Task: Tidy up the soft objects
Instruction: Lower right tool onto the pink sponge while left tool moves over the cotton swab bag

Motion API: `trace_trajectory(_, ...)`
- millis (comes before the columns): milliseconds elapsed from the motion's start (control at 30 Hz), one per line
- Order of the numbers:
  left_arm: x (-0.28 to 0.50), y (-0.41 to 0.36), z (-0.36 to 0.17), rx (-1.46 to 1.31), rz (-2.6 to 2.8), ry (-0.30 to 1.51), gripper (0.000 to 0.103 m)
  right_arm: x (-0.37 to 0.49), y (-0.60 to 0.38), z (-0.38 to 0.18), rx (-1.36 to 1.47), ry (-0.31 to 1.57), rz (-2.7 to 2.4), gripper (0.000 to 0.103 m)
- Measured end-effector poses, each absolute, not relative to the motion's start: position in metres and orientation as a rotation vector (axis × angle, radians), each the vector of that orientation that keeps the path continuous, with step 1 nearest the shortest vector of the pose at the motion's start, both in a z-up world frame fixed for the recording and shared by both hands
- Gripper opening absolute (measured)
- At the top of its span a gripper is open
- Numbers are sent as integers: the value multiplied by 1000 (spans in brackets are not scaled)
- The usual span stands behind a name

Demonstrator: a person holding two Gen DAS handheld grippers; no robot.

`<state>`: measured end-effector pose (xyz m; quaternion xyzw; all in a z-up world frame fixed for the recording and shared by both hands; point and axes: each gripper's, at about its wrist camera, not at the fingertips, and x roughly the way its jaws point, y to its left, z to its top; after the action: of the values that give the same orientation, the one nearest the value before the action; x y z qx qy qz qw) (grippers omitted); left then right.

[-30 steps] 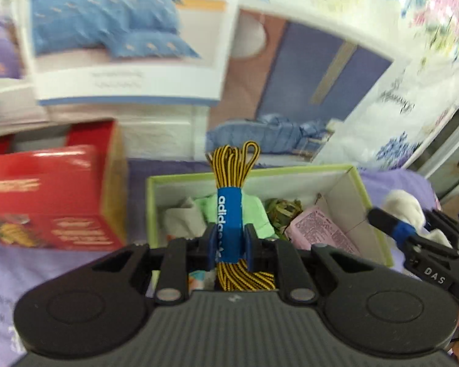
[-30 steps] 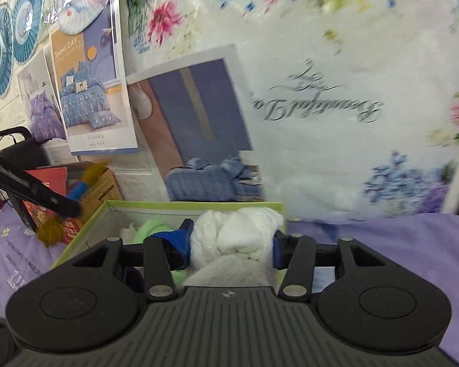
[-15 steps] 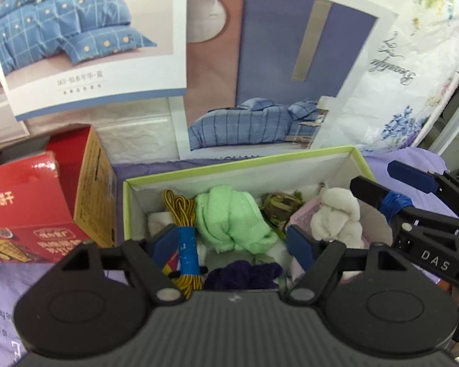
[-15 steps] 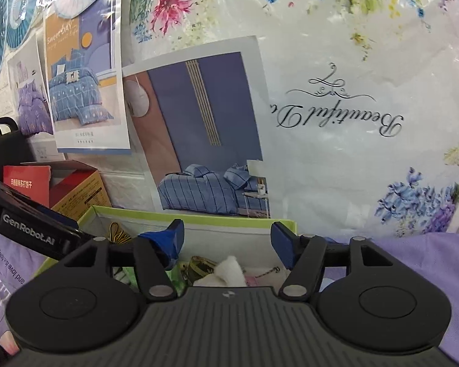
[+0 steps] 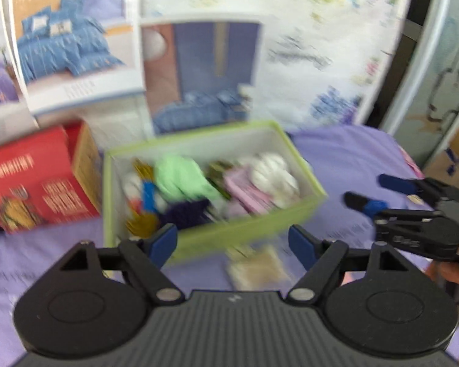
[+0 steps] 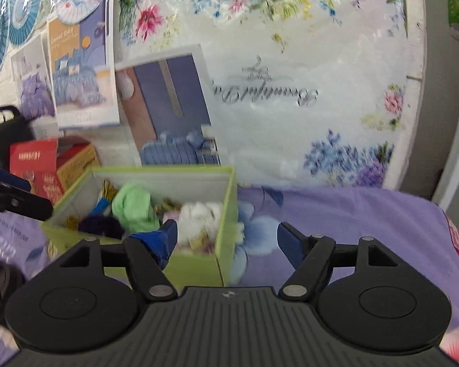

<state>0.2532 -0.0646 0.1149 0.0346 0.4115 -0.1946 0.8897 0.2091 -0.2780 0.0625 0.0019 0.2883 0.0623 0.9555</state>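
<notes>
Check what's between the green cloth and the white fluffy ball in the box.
Left wrist view: a dark olive bundle and a pink packet lie between the green cloth and white ball.

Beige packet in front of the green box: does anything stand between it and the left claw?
Nothing visible does. The beige packet lies on the purple cloth between the open left claw fingers, before the green box.

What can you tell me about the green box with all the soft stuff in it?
The green box is an open, lidless rectangle, lime outside and pale inside, and looks like cardboard. It sits flat on the purple cloth, with a red box to its left. Inside lie a green cloth, white fluff, something dark purple and a yellow cord. Neither tool touches it.
</notes>
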Motion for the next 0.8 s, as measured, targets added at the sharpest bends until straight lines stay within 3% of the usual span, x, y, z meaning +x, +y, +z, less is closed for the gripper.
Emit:
trace_trajectory(400, 228, -117, 51, -2, -313, 1001, 80, 169, -309, -6, 69, 745, 159, 59)
trace_trajectory(600, 231, -116, 52, -5, -299, 1006, 80, 191, -290, -16, 71, 791, 243, 60)
trace_trajectory(800, 233, -117, 54, -9, -288, 1008, 80, 213, -260, -35, -155, 927, 248, 60)
